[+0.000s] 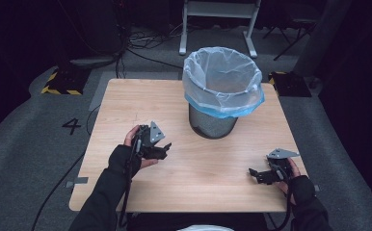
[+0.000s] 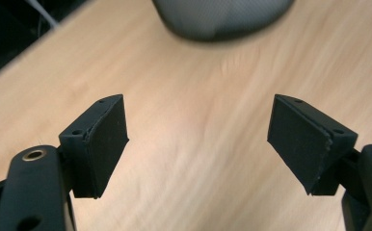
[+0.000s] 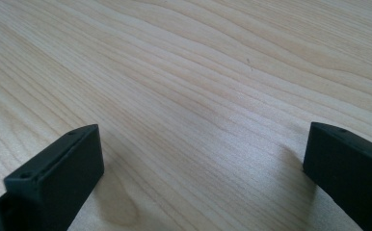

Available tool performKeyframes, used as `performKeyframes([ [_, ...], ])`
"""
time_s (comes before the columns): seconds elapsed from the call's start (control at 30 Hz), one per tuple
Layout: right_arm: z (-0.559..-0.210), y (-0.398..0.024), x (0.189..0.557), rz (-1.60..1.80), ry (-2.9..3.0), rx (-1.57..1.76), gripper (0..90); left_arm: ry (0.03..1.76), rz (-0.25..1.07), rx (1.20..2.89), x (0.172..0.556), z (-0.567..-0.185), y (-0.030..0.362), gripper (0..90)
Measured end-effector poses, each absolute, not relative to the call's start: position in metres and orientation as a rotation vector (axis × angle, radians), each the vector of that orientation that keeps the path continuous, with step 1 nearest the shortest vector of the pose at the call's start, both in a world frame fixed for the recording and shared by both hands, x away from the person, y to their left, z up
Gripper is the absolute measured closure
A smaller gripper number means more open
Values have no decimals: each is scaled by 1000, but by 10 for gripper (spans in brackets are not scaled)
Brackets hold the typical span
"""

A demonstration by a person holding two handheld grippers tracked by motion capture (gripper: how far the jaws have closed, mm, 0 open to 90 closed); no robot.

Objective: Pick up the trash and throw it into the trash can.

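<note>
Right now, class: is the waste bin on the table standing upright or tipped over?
Upright. The waste bin stands on its base on the table, its mouth facing up, with the liner bag folded over the rim.

Light wooden table [image 1: 126, 103], square top, visible grain. Round mesh waste bin [image 1: 212, 124] stands upright toward far middle, lined with clear plastic bag [image 1: 222, 77] folded over rim, blue band at bag's edge.
</note>
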State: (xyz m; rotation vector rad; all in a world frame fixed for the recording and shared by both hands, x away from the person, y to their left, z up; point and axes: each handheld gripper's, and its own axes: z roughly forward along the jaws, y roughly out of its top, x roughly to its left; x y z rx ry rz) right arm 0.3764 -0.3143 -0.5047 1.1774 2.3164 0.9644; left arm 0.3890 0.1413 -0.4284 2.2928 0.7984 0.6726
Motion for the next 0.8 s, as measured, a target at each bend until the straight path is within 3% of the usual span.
performKeyframes([
  [0.13, -505, -314, 376, 964, 2316, 1177, 4, 799, 656, 2347, 382, -450, 148, 220],
  [0.33, -505, -314, 376, 965, 2316, 1177, 5, 933, 546, 2310, 372, -484, 167, 206],
  [0.8, -505, -314, 376, 964, 2316, 1177, 5, 1030, 387, 2202, 367, -502, 190, 157],
])
